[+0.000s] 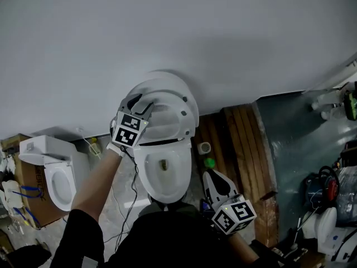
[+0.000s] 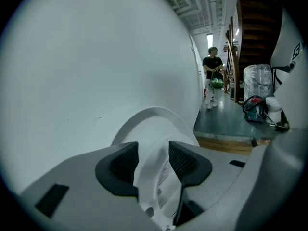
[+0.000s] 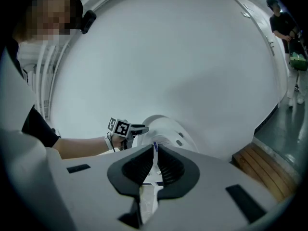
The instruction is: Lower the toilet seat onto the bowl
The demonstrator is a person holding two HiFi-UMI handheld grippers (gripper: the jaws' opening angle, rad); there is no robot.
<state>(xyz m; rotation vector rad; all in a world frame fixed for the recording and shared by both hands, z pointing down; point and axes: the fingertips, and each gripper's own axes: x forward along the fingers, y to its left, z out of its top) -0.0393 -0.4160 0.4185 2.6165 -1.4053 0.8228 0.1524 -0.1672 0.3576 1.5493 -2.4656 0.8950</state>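
1. At the centre of the head view, a white toilet is set against the pale wall (image 1: 167,27), and its bowl (image 1: 143,175) is left uncovered.
2. The toilet seat (image 1: 185,116) is raised above the bowl. It is tilted back against the lid (image 1: 167,77), which is leaned on the wall.
3. The left gripper (image 1: 140,104) is held at the seat's left edge, up and to the left of the bowl. Its jaws are spread, and in the left gripper view the seat's rim is seen running between the two pads. Whether the pads press on the rim cannot be told.
4. The right gripper (image 1: 212,176) is held at the lower right of the bowl, apart from the toilet. Its jaws are pressed together, and nothing is pinched between them.
5. A second toilet (image 1: 58,177) is seen at the left edge of the head view, just beside a cardboard box (image 1: 28,191).
6. A wooden platform (image 1: 240,144) is laid to the right of the toilet. A small roll (image 1: 204,148) and a green object (image 1: 209,162) are found on the floor between the two.
7. A person (image 2: 212,66) in dark clothes is seen in the corridor, at the upper right of the left gripper view.
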